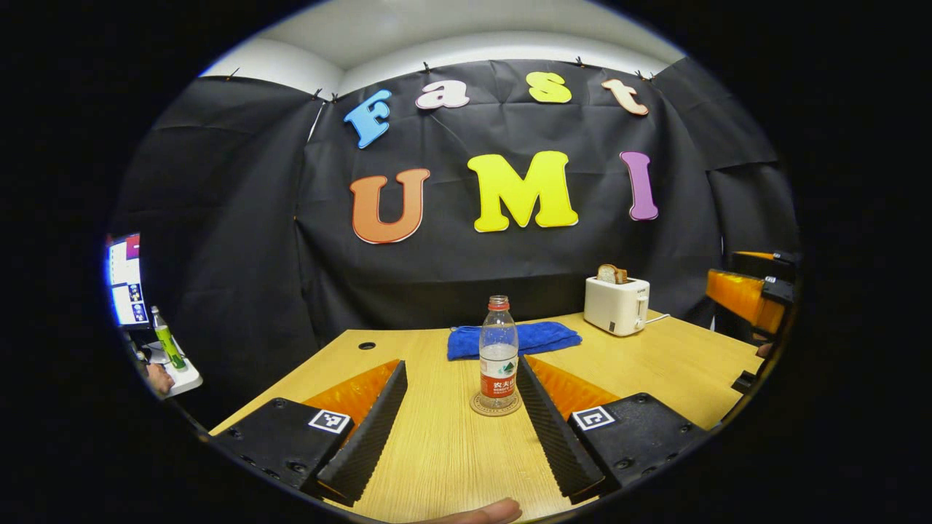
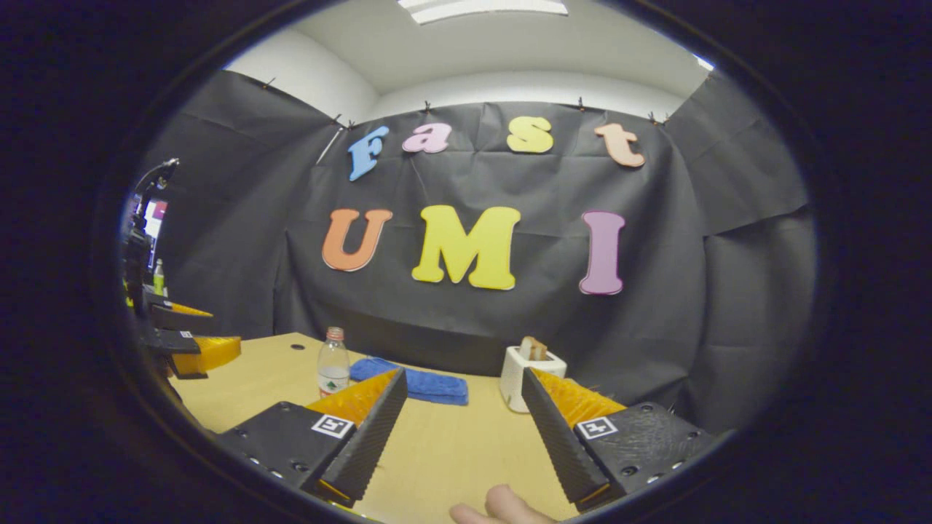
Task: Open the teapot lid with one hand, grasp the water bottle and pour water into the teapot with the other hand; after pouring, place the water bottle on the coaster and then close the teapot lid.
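A clear water bottle (image 1: 499,353) with a red-and-white label and no cap stands upright on a round coaster (image 1: 495,406) on the wooden table (image 1: 444,444). My left gripper (image 1: 460,378) is open and low over the table, and the bottle stands just beyond its fingertips, close to the right finger (image 1: 550,429) without touching it. The same bottle (image 2: 333,372) appears far off to the left in the right gripper view. My right gripper (image 2: 463,389) is open with nothing between its fingers. The left gripper (image 2: 182,338) shows at that view's left edge.
A folded blue cloth (image 1: 513,338) lies behind the bottle. A white toaster (image 1: 616,304) holding a slice of bread stands at the back right. The other gripper (image 1: 750,295) sits at the right edge. A side shelf with a green bottle (image 1: 169,342) and a screen stands at left.
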Demonstrator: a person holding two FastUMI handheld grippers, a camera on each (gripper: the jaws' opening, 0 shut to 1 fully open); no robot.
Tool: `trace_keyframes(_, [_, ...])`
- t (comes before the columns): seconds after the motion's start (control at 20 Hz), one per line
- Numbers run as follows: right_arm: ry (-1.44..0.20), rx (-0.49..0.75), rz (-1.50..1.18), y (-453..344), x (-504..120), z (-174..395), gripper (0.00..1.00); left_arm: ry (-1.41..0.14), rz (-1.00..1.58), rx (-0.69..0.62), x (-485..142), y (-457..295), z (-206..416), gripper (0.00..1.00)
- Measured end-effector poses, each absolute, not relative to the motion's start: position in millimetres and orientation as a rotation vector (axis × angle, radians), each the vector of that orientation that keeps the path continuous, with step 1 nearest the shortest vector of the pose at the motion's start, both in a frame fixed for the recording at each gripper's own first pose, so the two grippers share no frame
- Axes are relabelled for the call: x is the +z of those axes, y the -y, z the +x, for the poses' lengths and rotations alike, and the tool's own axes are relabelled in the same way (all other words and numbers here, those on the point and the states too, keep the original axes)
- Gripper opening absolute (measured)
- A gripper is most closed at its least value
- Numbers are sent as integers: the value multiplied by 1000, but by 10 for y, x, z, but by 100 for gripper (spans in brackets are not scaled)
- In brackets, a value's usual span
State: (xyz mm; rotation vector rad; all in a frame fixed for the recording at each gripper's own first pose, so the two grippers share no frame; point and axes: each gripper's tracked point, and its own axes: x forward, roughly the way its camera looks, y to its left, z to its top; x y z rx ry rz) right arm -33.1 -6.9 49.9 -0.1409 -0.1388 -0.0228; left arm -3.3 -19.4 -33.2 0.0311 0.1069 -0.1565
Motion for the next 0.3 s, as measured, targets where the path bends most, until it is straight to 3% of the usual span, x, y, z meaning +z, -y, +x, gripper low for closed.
trace_keyframes(0.1, [125, -28, -105, 206, 412, -413, 97, -100, 50, -139, -312, 178, -54, 94])
trace_keyframes(0.3, [55, -19, -65, 437, 92, -375, 95, -63, 43, -81, -199, 9, -18, 94])
